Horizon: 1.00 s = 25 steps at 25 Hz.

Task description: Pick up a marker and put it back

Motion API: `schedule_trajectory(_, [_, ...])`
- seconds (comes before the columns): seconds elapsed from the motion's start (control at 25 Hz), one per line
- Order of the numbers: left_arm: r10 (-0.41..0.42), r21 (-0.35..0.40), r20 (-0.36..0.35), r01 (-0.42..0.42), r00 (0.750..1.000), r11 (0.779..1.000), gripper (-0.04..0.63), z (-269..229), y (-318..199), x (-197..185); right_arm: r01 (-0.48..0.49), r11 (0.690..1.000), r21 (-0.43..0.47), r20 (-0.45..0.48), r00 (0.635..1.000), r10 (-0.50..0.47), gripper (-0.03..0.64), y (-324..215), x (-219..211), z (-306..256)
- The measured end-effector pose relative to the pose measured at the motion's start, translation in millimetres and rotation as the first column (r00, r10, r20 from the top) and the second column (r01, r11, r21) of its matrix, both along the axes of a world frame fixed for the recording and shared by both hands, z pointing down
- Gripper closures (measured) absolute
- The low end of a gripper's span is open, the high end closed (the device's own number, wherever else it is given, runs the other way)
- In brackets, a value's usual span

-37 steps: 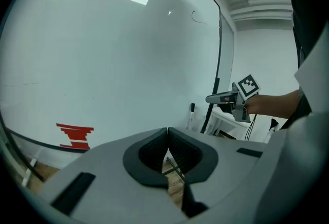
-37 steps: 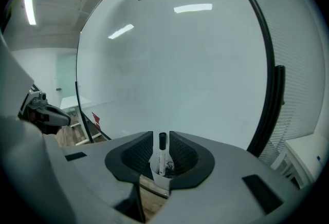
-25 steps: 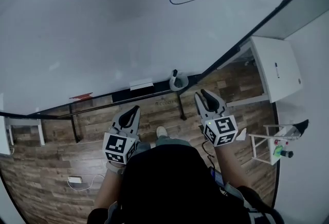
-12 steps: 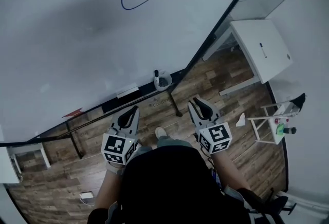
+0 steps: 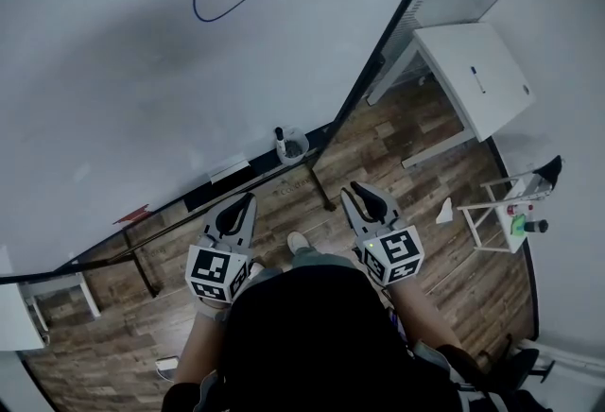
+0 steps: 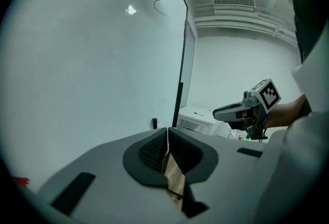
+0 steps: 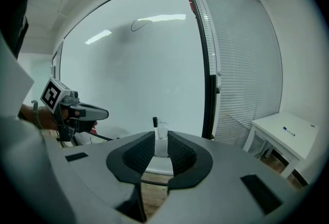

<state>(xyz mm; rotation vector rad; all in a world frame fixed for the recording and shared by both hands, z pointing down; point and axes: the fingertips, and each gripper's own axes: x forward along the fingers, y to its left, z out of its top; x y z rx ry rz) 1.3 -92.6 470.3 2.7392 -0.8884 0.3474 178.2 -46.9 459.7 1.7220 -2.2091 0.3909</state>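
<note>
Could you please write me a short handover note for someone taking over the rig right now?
Left claw: shut, empty.
Right claw: open, empty; its jaws have just been closing a little.
Marker: upright in the cup at the whiteboard's lower edge, ahead of both claws, neither touching it.
Done: no grasp yet.
To do: reach the cup, grip the marker, lift it, put it back.

The marker [image 5: 279, 132] is half hidden in its cup [image 5: 299, 154]; items [image 5: 516, 223] on the stand [image 5: 484, 208] are too small to identify
</note>
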Motion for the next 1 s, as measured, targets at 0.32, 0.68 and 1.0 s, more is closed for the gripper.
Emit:
schedule_trajectory(0.32, [-0.017,0.011,-0.001,0.017,1.0,1.0,0.572,1.8,0.2,-4.9,0.023,1.0,0.007,-0.002,1.0,-0.023,0.52,-2.7,-4.8,-0.8])
schedule_trajectory(0.68, [-0.036,0.007,0.007,0.036,0.999,0.999,0.572,6.1,0.1,-8.9,0.031,1.0,0.002,-0.002,1.0,-0.031,0.52,-4.4,-4.2,0.5])
schedule_trajectory(1.0, [-0.033,0.024,0.012,0.033,0.999,0.999,0.572,3.8,0.4,-7.7,0.046,0.999,-0.002,-0.004,0.999,-0.046,0.52,-6.5,-5.5,1.2])
